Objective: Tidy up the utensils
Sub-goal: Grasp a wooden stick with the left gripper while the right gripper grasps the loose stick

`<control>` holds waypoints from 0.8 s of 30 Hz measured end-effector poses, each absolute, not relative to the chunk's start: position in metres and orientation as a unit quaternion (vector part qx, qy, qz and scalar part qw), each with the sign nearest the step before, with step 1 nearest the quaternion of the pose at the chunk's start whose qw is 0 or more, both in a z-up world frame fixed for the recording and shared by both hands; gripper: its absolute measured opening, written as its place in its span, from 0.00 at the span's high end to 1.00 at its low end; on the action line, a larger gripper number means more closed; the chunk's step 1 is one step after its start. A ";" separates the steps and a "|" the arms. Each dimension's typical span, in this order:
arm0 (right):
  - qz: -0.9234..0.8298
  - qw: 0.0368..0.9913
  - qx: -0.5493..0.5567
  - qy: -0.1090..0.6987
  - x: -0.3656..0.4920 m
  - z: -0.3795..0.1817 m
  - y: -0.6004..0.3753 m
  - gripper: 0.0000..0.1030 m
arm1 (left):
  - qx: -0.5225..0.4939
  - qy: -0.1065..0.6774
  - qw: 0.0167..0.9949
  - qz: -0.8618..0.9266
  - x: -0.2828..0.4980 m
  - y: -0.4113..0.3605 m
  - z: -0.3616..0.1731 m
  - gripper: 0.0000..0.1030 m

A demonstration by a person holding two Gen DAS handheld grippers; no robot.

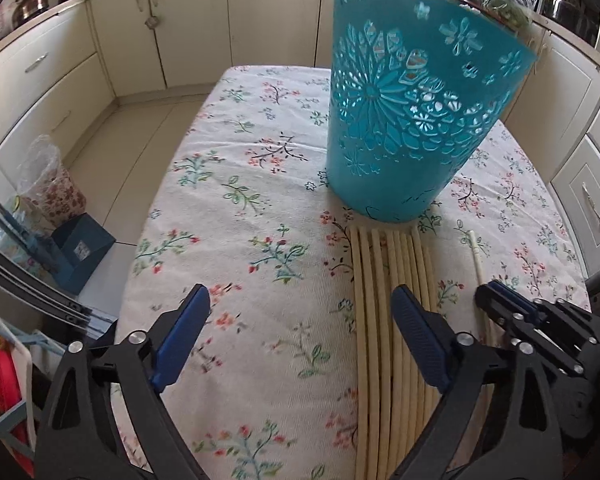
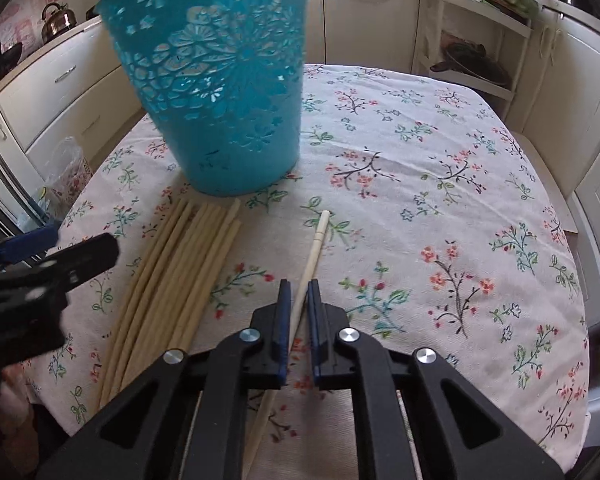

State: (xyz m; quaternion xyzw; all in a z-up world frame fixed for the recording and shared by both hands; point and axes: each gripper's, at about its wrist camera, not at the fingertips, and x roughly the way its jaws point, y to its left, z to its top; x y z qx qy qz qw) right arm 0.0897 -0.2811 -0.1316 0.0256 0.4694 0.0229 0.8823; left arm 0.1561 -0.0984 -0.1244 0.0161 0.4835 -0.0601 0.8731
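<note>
A teal cut-out holder (image 1: 408, 112) stands upright on the flowered tablecloth (image 1: 236, 184); it also shows in the right wrist view (image 2: 224, 92). A bundle of several pale chopsticks (image 1: 384, 304) lies just in front of it, seen in the right wrist view too (image 2: 176, 280). One single chopstick (image 2: 312, 256) lies apart to the right (image 1: 476, 256). My left gripper (image 1: 300, 304) is open, its right finger over the bundle. My right gripper (image 2: 299, 292) is nearly shut around the single chopstick, which lies on the cloth.
Cream kitchen cabinets (image 1: 180, 24) surround the table. A kettle (image 1: 30, 2) sits on the left counter. A bagged bin (image 1: 48, 184) and blue box (image 1: 80, 248) stand on the floor left. A white rack (image 2: 476, 40) stands behind the table right.
</note>
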 end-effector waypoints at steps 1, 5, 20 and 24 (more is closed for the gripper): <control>0.024 0.884 0.034 0.466 0.090 -0.133 -0.283 0.91 | 0.018 0.487 0.871 -0.058 0.160 -0.101 -0.128 0.17; 0.025 0.888 0.047 0.458 0.087 -0.132 -0.285 0.91 | 0.032 0.497 0.866 -0.046 0.171 -0.106 -0.140 0.21; 0.040 0.884 0.065 0.460 0.087 -0.132 -0.290 0.91 | 0.067 0.498 0.863 -0.049 0.185 -0.121 -0.145 0.44; 0.045 0.885 0.050 0.460 0.087 -0.133 -0.286 0.91 | 0.070 0.495 0.863 -0.080 0.184 -0.130 -0.142 0.74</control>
